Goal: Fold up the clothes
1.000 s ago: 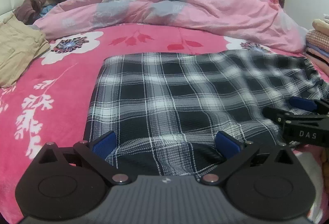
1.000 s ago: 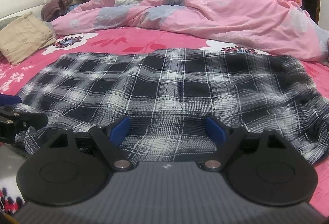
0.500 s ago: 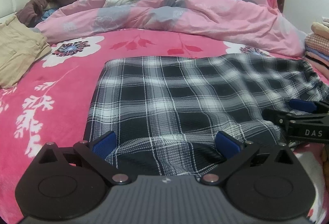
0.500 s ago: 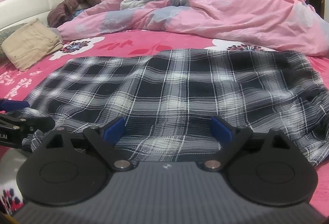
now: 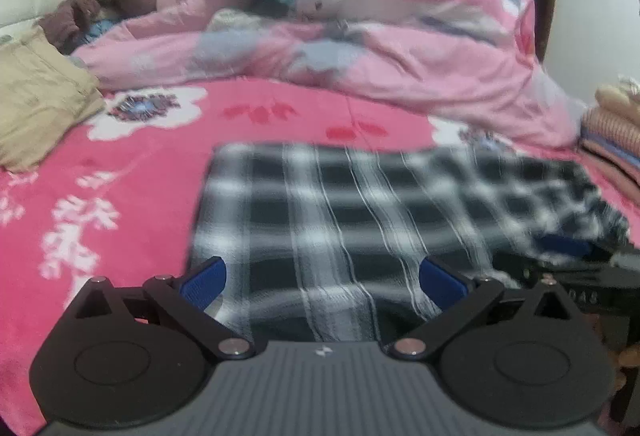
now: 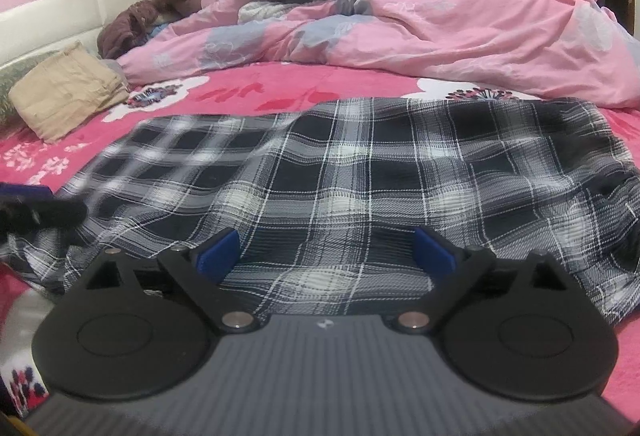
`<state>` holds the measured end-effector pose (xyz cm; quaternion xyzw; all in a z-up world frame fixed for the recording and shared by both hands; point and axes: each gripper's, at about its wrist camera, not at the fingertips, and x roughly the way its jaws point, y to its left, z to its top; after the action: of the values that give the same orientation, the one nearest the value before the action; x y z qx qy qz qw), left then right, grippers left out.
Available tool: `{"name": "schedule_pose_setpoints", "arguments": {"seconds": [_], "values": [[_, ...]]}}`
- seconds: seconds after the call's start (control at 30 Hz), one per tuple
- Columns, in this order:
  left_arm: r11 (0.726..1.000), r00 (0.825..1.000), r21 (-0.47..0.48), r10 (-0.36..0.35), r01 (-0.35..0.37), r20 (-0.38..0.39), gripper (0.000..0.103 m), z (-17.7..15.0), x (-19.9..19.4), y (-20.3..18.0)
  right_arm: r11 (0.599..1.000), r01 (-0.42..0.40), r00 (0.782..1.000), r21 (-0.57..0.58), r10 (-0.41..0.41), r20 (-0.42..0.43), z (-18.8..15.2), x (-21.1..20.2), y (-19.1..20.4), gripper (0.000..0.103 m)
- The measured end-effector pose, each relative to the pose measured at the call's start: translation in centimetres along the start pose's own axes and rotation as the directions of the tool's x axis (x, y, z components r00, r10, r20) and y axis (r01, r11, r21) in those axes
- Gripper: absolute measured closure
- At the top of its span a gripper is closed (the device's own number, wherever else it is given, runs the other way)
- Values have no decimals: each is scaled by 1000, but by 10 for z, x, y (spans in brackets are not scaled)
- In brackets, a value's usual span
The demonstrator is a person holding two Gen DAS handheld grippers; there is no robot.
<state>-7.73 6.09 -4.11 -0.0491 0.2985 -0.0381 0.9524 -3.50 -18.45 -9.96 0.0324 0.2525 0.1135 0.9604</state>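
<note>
- The other gripper's side shows blurry letters "DAS".
- The black and white checked cloth lies flat near the bed's front edge, long side running left to right.
- The left gripper and right gripper have fingers spread wide over it.
- The pink flowered bed sheet is under it.

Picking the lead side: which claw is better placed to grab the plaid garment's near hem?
Left, narrowly. The left claw sits open with the plaid garment bunched up between its fingers; the right claw hovers over flat cloth.

— The plaid garment?
— Woven cloth, matt, lightly crinkled; the bedsheet looks plush.
— The left gripper?
— Matt black plastic; ribbed blue pads; shiny metal pivots.
</note>
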Motion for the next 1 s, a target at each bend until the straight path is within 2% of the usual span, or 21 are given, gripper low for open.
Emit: {"name": "schedule_pose_setpoints", "arguments": {"seconds": [0.1,0.2,0.3,0.4,0.47,0.6,0.67,0.7,0.77,0.9,0.97,1.0], "values": [[998,1000,-60,13,-13,-4,0,6,-7,24,993,-85,995,78,81,49,-1,-9,-14,7],[992,1000,-120,26,-27,-10,0,11,-13,48,978,-129,987,162,111,117,0,-25,-26,7],[983,999,-180,39,-41,-16,0,17,-20,72,975,-162,977,155,136,167,4,-44,-15,7],[970,999,-237,41,-46,-27,1,11,-21,94,967,-249,957,62,236,168,9,-57,23,7],[961,999,-272,33,-43,-40,4,7,-19,104,954,-297,943,-46,301,142,9,-60,61,7],[944,998,-330,-10,-10,-60,8,1,-15,119,893,-327,927,-310,367,80,2,-57,143,7],[940,998,-342,-24,2,-59,9,-1,-15,123,841,-281,936,-463,347,62,-7,-51,181,8],[938,998,-347,-30,9,-55,9,-1,-15,125,822,-265,940,-505,338,56,-10,-47,194,8],[933,998,-359,-43,22,-50,10,-1,-15,129,780,-237,946,-579,320,44,-14,-38,218,8],[925,996,-376,-71,49,-46,12,3,-11,136,729,-214,960,-650,279,-4,-19,-18,243,11],[918,994,-390,-98,75,-39,12,6,-9,140,707,-198,969,-679,245,-27,-23,-10,246,25],[914,993,-396,-111,88,-35,12,7,-7,143,721,-223,966,-656,256,-47,-20,-10,244,30]]}}
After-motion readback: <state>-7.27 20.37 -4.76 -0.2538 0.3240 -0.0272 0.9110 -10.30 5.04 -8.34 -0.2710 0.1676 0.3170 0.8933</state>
